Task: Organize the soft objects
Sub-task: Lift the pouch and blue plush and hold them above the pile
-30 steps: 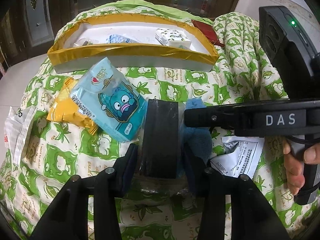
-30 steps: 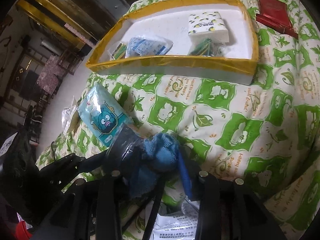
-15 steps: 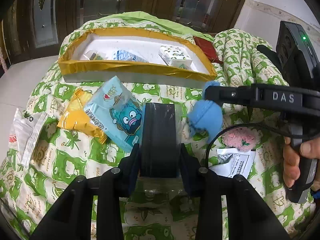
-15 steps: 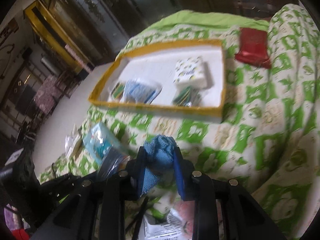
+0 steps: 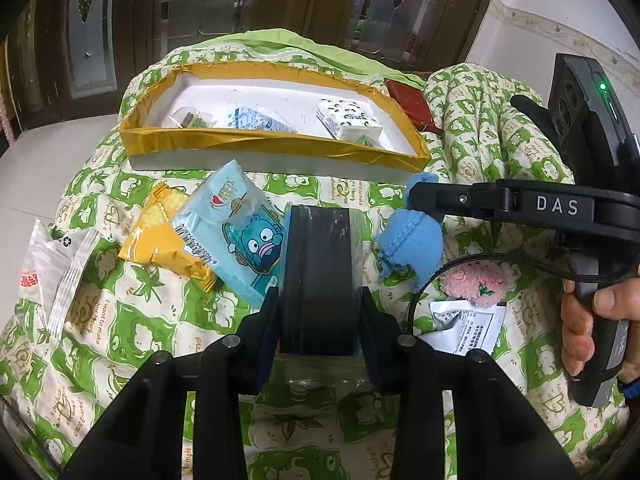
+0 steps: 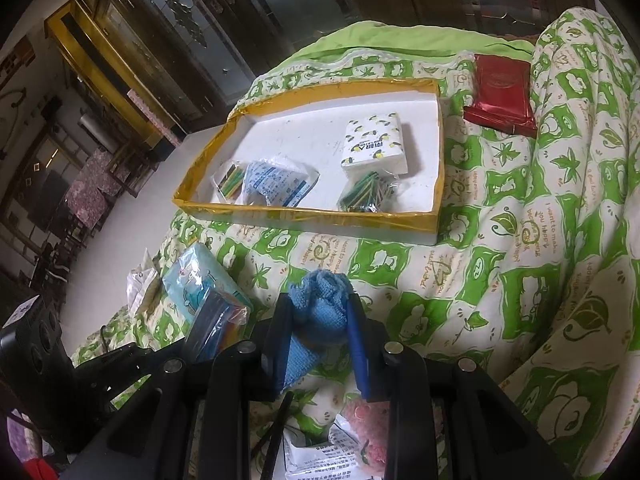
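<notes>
Through the left wrist camera, my left gripper (image 5: 318,300) was clamped on a black pack (image 5: 320,276) in clear wrap, its jaws having just closed a little further with the pack between them; I held it upright and clear of the quilt (image 5: 120,320), I judged, so it could travel to the tray (image 5: 276,146) without dragging. The tray sat at the far side of the quilt with a white tissue pack (image 5: 348,122) and small bags already inside, which told me where soft things were meant to go. Just left of the black pack lay a blue cartoon pack (image 5: 236,236) overlapping a yellow pouch (image 5: 160,236), both on the quilt and not yet sorted. To the right, my right gripper (image 5: 416,200) came in from the side with a blue cloth (image 5: 412,240) hanging from its tip, and under it a pink fluffy thing (image 5: 476,280) and a white sachet (image 5: 468,328) rested on the quilt. Through the right wrist camera, that right gripper (image 6: 318,312) was shut tight on the blue cloth (image 6: 320,304), bunched between the blue pads, having just finished closing on it; I pinched it at the bunch, I think, so the loose end would not slip out. The tray (image 6: 304,216) lay ahead and far, with open floor near its middle, well apart from the cloth. A red packet (image 6: 500,96) lay beyond the tray's right end, outside it.
</notes>
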Motion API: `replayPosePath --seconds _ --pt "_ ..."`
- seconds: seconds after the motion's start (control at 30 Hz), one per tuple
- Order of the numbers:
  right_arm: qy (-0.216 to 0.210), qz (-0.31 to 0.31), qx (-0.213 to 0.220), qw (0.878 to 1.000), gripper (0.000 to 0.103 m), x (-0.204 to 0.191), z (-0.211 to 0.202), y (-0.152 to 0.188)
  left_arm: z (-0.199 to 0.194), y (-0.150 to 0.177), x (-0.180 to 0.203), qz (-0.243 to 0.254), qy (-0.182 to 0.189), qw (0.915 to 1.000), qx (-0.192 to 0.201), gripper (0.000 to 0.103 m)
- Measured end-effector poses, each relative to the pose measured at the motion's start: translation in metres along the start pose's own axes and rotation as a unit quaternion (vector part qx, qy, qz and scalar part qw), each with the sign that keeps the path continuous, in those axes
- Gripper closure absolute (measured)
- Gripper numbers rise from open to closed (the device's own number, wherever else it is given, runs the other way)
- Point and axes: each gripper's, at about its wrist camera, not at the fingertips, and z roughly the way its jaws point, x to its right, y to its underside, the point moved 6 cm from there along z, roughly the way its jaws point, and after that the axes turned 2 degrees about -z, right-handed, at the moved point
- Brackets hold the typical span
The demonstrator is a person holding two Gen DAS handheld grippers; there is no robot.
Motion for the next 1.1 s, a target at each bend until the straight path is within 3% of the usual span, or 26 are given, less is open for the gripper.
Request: replayPosePath --seconds 1.1 --pt "0.02 -0.036 0.017 0.999 0.075 -0.007 -0.009 -0.002 -0.011 -0.007 -0.005 -0.008 -0.002 0.9997 0.022 0.067"
